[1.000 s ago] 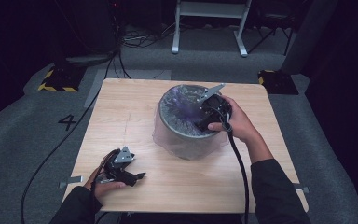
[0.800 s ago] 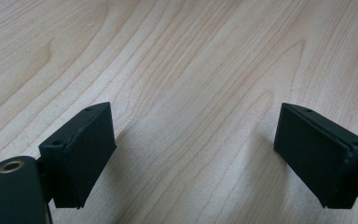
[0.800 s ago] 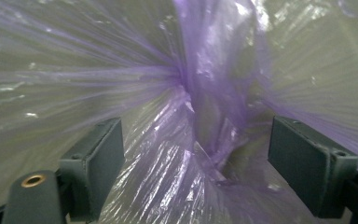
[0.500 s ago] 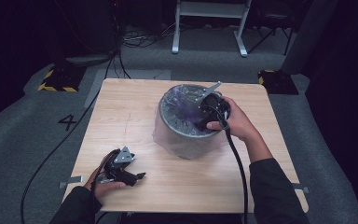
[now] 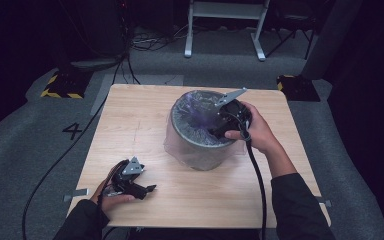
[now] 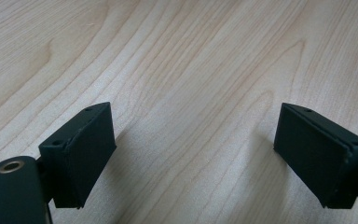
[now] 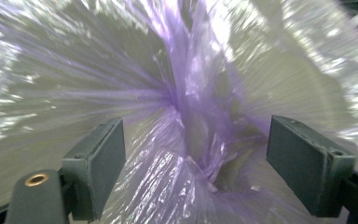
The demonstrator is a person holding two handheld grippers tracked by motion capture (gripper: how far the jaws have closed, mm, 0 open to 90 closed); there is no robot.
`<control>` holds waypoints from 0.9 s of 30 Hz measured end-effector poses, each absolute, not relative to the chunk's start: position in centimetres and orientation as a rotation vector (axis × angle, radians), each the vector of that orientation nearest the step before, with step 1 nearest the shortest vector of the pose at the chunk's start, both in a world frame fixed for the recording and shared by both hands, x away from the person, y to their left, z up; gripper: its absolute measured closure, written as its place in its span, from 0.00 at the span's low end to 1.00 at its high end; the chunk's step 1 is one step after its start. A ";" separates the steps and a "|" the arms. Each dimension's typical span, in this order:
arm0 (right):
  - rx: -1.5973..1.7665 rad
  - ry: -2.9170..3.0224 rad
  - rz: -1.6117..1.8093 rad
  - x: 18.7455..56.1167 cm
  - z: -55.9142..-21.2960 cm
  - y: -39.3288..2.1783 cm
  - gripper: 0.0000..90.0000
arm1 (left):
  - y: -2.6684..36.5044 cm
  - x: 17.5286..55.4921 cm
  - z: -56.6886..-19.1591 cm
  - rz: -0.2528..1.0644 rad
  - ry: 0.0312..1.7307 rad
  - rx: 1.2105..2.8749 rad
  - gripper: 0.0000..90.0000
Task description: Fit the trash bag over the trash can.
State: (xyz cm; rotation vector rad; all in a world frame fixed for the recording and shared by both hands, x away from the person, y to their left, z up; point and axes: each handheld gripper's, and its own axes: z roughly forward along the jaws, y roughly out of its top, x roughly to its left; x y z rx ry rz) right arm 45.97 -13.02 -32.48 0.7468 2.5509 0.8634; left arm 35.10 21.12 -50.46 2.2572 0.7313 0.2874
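Observation:
A round grey bin (image 5: 196, 152) stands on the wooden table (image 5: 130, 120), lined with a thin purple plastic bag (image 5: 192, 117) that hangs over its rim. My right gripper (image 5: 216, 130) reaches into the bin from its right rim. In the right gripper view it (image 7: 196, 154) is open, with a bunched fold of the bag (image 7: 186, 93) between the jaws but clear of both pads. My left gripper (image 5: 147, 190) lies low at the table's front left, far from the bin. In its own view it (image 6: 193, 154) stands open over bare wood (image 6: 191, 56).
The right gripper's black cable (image 5: 255, 170) runs down along the forearm over the table's right side. Beyond the table lie grey carpet (image 5: 45, 130), a white metal stand (image 5: 225, 30) and yellow-black striped blocks (image 5: 60, 87).

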 end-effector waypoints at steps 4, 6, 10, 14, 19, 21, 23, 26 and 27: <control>0.736 2.516 0.935 45.6 -31.9 -13.6 0.22 | 21.1 35.1 -50.5 0.287 0.731 2.257 0.13; 0.720 2.505 0.952 45.3 -31.7 -13.8 0.22 | 21.1 35.1 -50.5 0.287 0.731 2.257 0.13; 0.722 2.474 0.999 45.1 -31.6 -14.2 0.23 | 21.1 35.1 -50.5 0.288 0.731 2.257 0.13; 0.728 2.457 1.012 44.9 -31.7 -14.6 0.22 | 21.1 35.1 -50.5 0.290 0.732 2.257 0.13; 0.717 2.426 1.027 44.4 -31.7 -15.1 0.23 | 21.1 35.1 -50.5 0.291 0.733 2.256 0.14; 0.727 2.411 1.052 44.2 -31.6 -15.3 0.23 | 21.1 35.1 -50.5 0.291 0.733 2.256 0.14; 0.722 2.401 1.069 44.0 -31.5 -15.6 0.23 | 21.1 35.1 -50.5 0.292 0.734 2.256 0.14; 0.709 2.389 1.091 43.6 -31.5 -15.9 0.22 | 21.1 35.1 -50.5 0.294 0.732 2.257 0.14; 0.704 2.384 1.094 43.5 -31.5 -16.1 0.22 | 21.1 35.1 -50.5 0.295 0.732 2.257 0.14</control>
